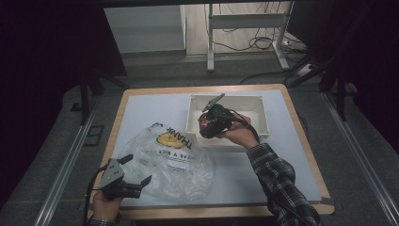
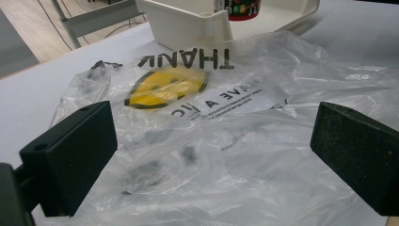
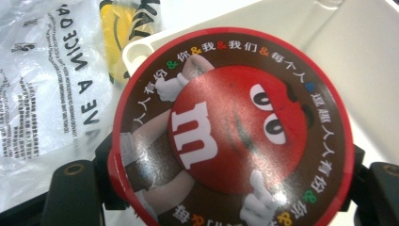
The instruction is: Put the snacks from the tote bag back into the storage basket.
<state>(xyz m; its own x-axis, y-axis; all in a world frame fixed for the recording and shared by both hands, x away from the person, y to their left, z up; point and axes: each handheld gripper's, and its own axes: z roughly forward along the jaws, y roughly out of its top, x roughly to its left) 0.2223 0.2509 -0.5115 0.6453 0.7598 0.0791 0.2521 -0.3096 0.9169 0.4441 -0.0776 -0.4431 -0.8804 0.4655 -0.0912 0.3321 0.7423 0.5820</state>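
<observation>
- The candy tub (image 3: pixel 230 132) is a round container with a red rim and a glossy brown lid that shows a red cartoon candy character and a ring of coloured lettering. In the high view it sits in the right claw (image 1: pixel 209 126), over the left end of the white bin (image 1: pixel 263 117).
- The right claw is clamped on the tub: its black jaws press on the two opposite sides just under the lid, as the right gripper view shows.
- Risk, as I judge it: the wall is round and looks smooth, so the tub could twist or slide out of the jaws if the hand tilts or jerks; it would fall into the bin or onto the surface (image 1: pixel 282 169).
- Second risk: the tub hangs close to the bin's left wall, so a low sideways carry could knock the rim and shove the bin.
- The plastic bag (image 2: pixel 226 141) lies flat and crumpled on the surface beside the bin, with a yellow smiley and a "THANK" print. Its mouth does not look open, so a tub brought there could land on top of the film instead of inside.
- The left claw (image 1: pixel 136 181) stands open at the bag's near edge, with nothing between its pads (image 2: pixel 75 155). A shallow pinch might catch one layer only, or drag the whole light bag.
</observation>
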